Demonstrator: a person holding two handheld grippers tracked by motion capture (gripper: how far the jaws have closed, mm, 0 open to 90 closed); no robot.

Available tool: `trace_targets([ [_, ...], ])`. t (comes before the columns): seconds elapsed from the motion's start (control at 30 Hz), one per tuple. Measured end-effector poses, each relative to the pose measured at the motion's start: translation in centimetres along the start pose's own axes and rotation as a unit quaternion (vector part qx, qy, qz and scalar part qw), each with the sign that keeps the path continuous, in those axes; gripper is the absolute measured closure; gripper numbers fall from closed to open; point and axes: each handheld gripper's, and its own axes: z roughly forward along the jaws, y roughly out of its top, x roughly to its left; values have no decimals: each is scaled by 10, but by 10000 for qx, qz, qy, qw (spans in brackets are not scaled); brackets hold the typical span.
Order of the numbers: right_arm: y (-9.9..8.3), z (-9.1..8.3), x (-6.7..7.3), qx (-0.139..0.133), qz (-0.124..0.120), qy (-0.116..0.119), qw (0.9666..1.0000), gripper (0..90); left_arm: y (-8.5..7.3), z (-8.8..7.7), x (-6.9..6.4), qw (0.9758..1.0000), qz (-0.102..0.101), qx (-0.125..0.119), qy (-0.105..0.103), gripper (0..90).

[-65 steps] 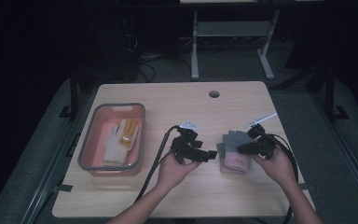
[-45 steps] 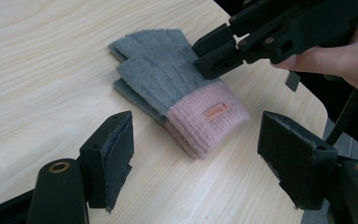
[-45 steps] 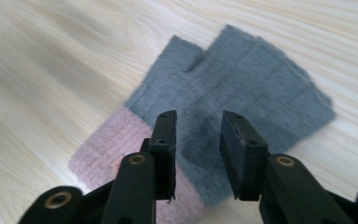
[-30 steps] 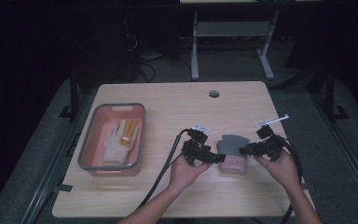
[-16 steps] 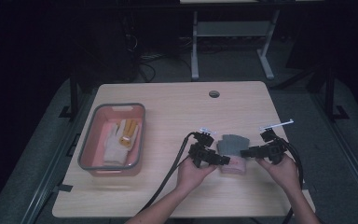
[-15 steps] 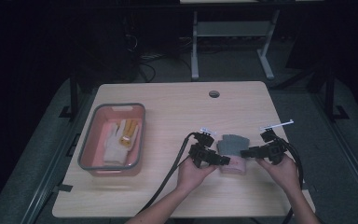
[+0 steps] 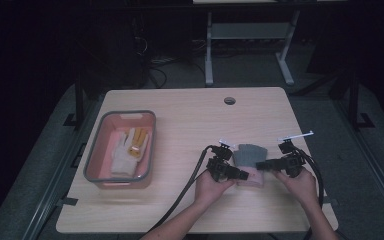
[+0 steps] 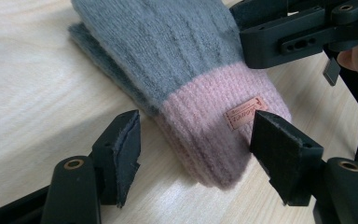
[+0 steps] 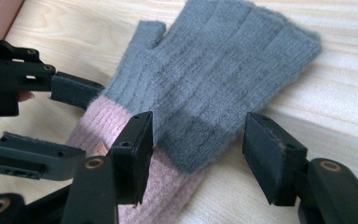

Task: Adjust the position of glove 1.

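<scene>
A knitted glove (image 7: pixel 248 154), grey with a pink cuff, lies flat on the wooden table (image 7: pixel 190 120) at the front right. My left gripper (image 7: pixel 242 175) is open, its jaws on either side of the pink cuff (image 8: pixel 214 130) without pressing it. A small brown label (image 8: pixel 245 113) sits on the cuff. My right gripper (image 7: pixel 261 164) is open as well, its jaws straddling the grey side of the glove (image 9: pixel 223 60) just above the cuff. The left gripper (image 9: pixel 70 126) appears across the glove in the right gripper view, and the right gripper (image 8: pixel 284 37) appears in the left gripper view.
A pink basin with a grey rim (image 7: pixel 93 155) stands at the left of the table, holding a white glove (image 7: pixel 122 156) and a yellow one (image 7: pixel 139 137). A round hole (image 7: pixel 229 100) is in the tabletop at the back. Cables trail off the front edge.
The left gripper has moved right, up to the glove's cuff. The right gripper has shifted slightly right and nearer. The glove has stayed in place.
</scene>
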Motion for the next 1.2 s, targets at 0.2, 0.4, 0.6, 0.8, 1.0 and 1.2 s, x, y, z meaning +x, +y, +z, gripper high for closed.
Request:
trace_targets([
  [0.2,-7,6,-6,-17,247,160,9996,417,0,4,1,10000,-72,57,-33,361],
  [0.4,-11,9,-9,-93,475,330,9983,464,1,6,2,9998,-116,62,-119,393],
  [0.6,-14,13,-10,-158,666,530,9962,562,3,8,4,9995,-200,72,-229,456],
  [0.8,-16,15,-13,-239,891,785,9926,669,5,8,6,9992,-238,9,-334,540],
  [1.0,-14,14,-10,-287,846,777,9930,727,6,8,10,9985,-326,1,-435,598],
  [1.2,-14,13,-10,-311,847,786,9928,742,7,7,12,9978,-384,-37,-531,640],
])
